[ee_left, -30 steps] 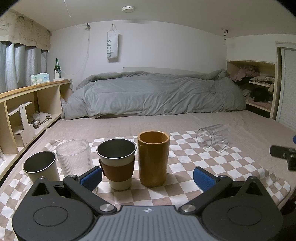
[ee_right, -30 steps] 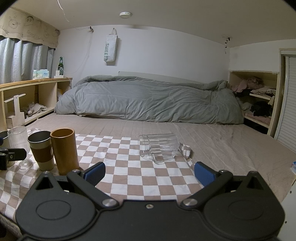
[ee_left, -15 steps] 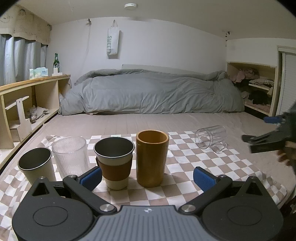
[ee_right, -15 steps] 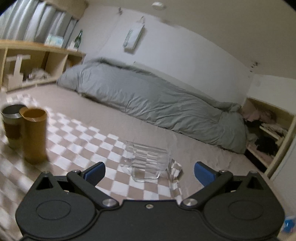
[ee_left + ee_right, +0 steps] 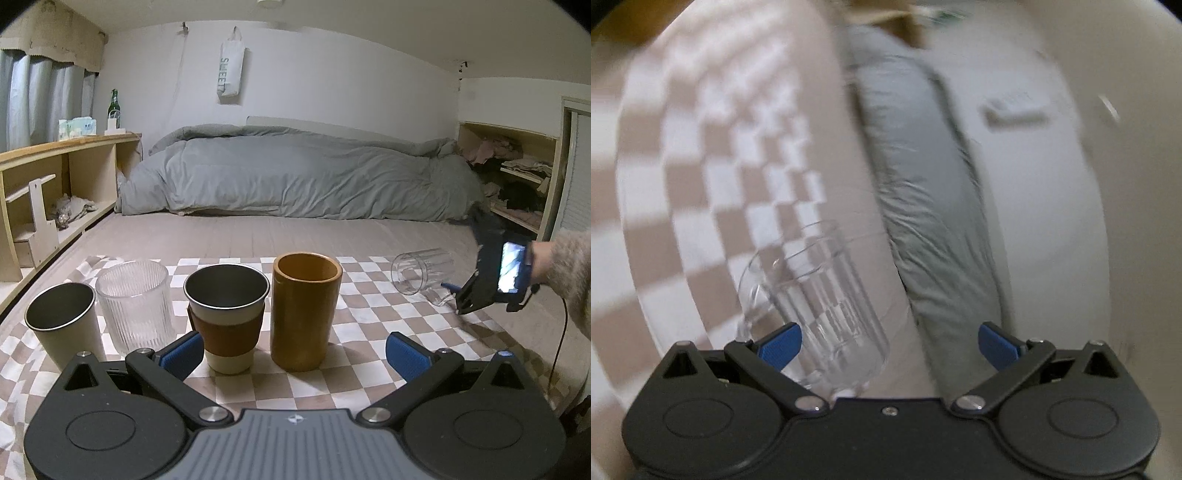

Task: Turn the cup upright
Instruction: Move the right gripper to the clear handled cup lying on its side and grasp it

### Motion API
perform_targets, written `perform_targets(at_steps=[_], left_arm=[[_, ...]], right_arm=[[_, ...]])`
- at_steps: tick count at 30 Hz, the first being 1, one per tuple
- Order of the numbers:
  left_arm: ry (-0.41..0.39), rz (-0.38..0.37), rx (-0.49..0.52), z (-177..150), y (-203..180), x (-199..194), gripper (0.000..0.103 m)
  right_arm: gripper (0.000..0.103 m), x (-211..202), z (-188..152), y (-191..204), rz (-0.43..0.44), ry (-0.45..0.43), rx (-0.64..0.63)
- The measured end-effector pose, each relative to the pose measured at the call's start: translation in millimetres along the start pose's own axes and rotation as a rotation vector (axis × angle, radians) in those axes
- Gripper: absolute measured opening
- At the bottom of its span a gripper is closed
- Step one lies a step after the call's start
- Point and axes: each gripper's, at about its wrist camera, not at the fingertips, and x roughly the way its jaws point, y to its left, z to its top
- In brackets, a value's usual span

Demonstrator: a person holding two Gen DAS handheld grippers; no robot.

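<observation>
In front of the left gripper (image 5: 293, 349), whose jaws are wide open and hold nothing, four cups stand up in a row on the checked cloth (image 5: 369, 314): a grey metal cup (image 5: 61, 325) out past the left jaw, a ribbed glass (image 5: 135, 302), a cup with a brown sleeve (image 5: 227, 314), and a tall wooden cup (image 5: 304, 308) between the jaws. Far off to the right of the right jaw, the clear glass cup (image 5: 423, 271) lies on its side. Its long side runs flat along the cloth, with its open mouth pointing toward the row of cups. A second ago the right gripper (image 5: 888, 341) was level and well back from the glass. Now it has rolled over sideways and come in close. Its jaws are wide open, and the glass's closed bottom end sits just inside the left jaw. I think it is getting ready to grab the glass and tip it up, but it has not squeezed yet.
</observation>
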Motion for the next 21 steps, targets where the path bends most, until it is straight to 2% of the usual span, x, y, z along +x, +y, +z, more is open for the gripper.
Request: perform_targets(at_steps=[6,9,11,13,16,18,21], left_arm=[[0.016,-0.009,-0.006,0,0,5,0.103],[0.018,-0.013,-0.009,0,0,5,0.103],[0.019,-0.015,-0.013,0,0,5,0.103],[0.019,-0.016,-0.019,0,1,5,0.103],[0.017,-0.019,-0.027,1,2,4,0.103],[0.014,-0.022,-0.029,0,3,2,0.103],[0.008,-0.025,-0.032,0,4,-1,0.103]], right_arm=[[0.101,26,7,22,0.102,-0.034,-0.319],[0.092,41,7,32,0.123,-0.014,-0.425],[0.081,48,10,35,0.138,0.004,-0.446],[0.076,50,14,33,0.17,0.019,-0.416],[0.075,45,20,30,0.179,0.034,-0.348],[0.075,43,27,24,0.202,0.047,-0.254],[0.074,32,45,6,0.289,0.084,-0.057]])
